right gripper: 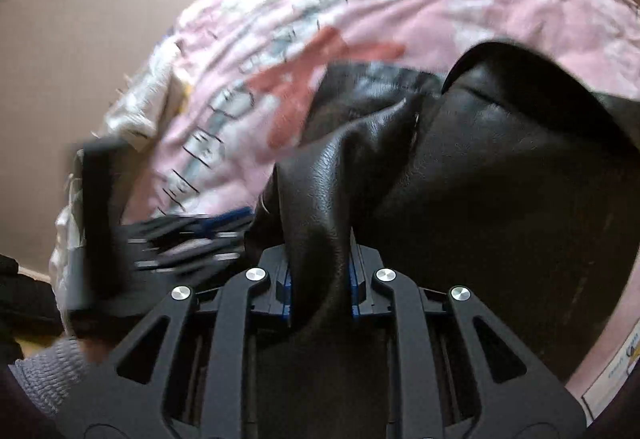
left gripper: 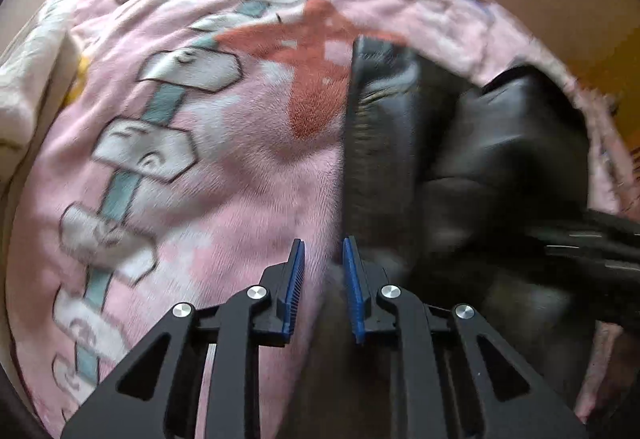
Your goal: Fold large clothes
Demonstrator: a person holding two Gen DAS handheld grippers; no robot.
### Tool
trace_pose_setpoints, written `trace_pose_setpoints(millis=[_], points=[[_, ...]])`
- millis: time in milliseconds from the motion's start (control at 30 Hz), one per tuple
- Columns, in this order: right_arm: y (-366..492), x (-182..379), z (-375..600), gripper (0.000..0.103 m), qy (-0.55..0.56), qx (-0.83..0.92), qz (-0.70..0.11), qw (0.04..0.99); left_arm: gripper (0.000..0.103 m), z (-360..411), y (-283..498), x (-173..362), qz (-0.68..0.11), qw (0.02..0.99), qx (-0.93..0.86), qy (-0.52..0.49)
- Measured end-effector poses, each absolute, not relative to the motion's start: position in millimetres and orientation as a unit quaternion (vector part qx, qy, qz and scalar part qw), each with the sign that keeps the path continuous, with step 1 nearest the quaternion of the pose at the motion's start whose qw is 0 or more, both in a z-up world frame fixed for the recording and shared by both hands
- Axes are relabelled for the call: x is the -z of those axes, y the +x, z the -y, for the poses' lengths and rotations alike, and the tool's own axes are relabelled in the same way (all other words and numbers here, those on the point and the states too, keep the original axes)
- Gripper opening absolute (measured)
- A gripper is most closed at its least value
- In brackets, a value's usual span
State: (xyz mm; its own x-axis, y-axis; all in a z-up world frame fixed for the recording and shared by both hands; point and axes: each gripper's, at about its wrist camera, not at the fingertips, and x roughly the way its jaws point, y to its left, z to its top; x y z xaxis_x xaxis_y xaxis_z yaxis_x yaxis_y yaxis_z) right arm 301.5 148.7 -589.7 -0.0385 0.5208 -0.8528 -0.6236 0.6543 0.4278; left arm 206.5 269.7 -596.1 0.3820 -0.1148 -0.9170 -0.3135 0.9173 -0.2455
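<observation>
Your right gripper (right gripper: 320,279) is clamped on a fold of the black leather jacket (right gripper: 500,175). Left gripper (left gripper: 323,279): jaws narrow, seemingly w/ nothing btwn them. Jacket lies beyond on the pink blanket (left gripper: 224,167).

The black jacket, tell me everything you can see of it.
The black jacket looks like grained, slightly glossy leather, with a ribbed knit band along one edge. It lies rumpled on the pink blanket. The right gripper is shut on a raised fold of it. The left gripper sits beside its edge with nothing between its fingers.
</observation>
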Motion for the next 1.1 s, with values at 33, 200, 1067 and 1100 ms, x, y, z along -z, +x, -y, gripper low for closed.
trace_pose_setpoints(millis=[33, 200, 1067, 1100], points=[[307, 598, -153, 0.022, -0.032, -0.409, -0.612, 0.675, 0.018, -269, 200, 583, -0.548, 0.812, -0.067, -0.191], [319, 616, -173, 0.025, -0.046, -0.394, -0.661, 0.637, 0.021, -225, 185, 542, -0.549, 0.813, -0.04, -0.191], [271, 636, -36, 0.0, 0.039, -0.407, -0.599, 0.688, 0.053, -186, 151, 603, -0.595, 0.783, -0.173, -0.057], [270, 637, -36, 0.0, 0.041, -0.402, -0.599, 0.691, 0.052, -190, 152, 601, -0.597, 0.781, -0.173, -0.06]])
